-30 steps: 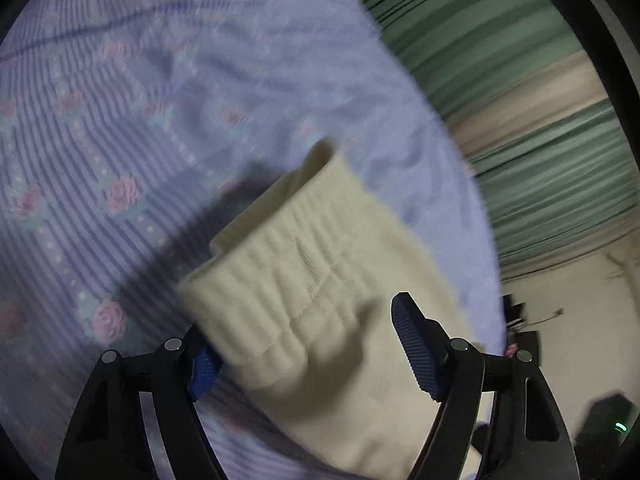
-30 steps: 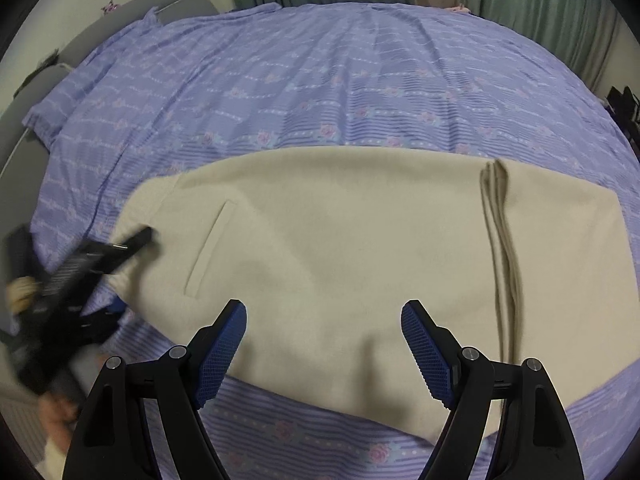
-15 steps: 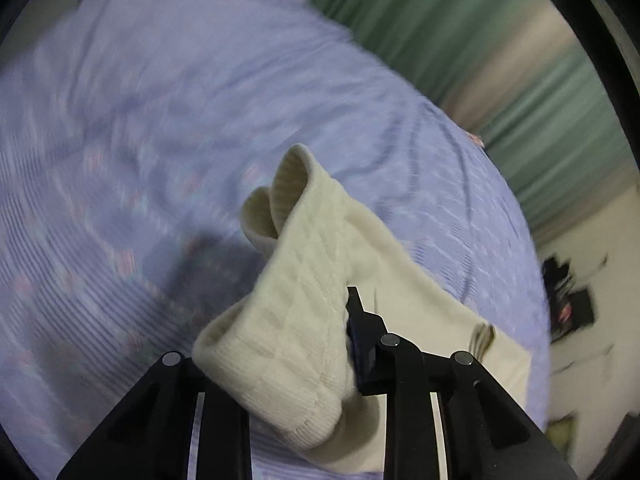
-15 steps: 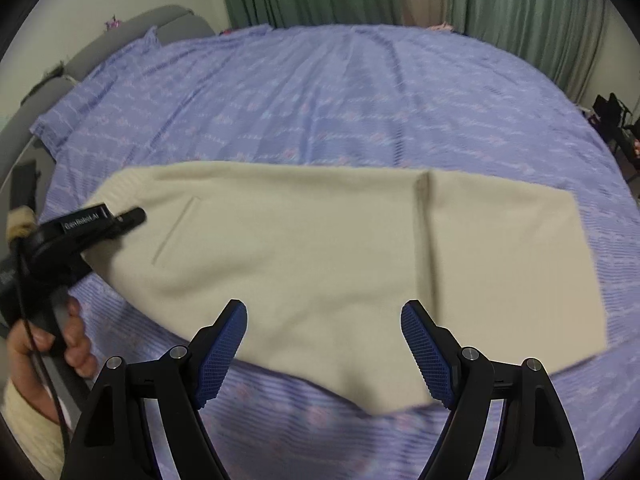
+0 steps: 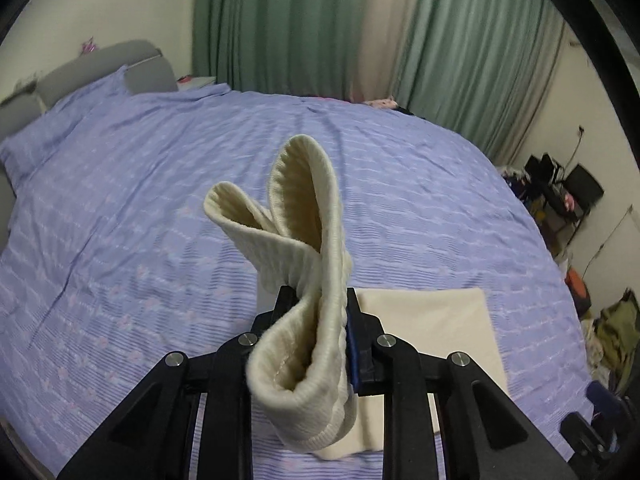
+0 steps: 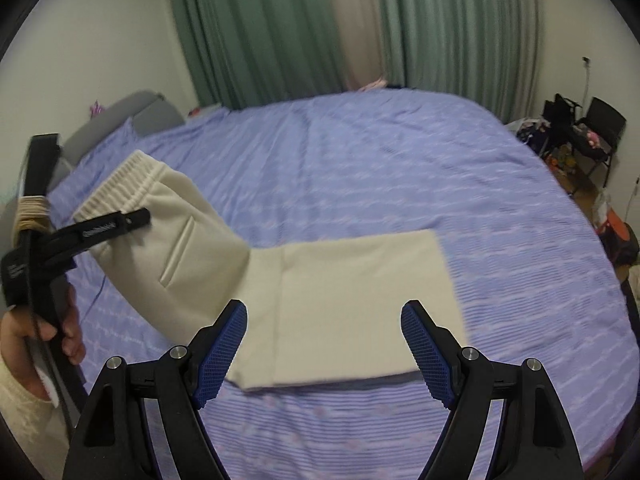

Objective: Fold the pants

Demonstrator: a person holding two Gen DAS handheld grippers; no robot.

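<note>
Cream pants [image 6: 352,304] lie on a purple bed, legs flat and folded toward the right. My left gripper [image 5: 320,320] is shut on the ribbed waistband [image 5: 304,240], which loops up in front of the camera; it also shows in the right wrist view [image 6: 120,224], holding the waist end lifted off the bed at the left. The flat leg part also shows behind it in the left wrist view [image 5: 432,320]. My right gripper [image 6: 324,348] is open and empty, above the near edge of the pants.
The bed [image 6: 360,160] has a purple floral sheet and a grey headboard [image 6: 144,116] at the far left. Green curtains [image 6: 300,20] hang behind. Chairs and clutter [image 6: 580,128] stand on the floor at the right.
My left gripper closed on the waistband and lifted it up off the bed. The right gripper drew back and rose, staying open.
</note>
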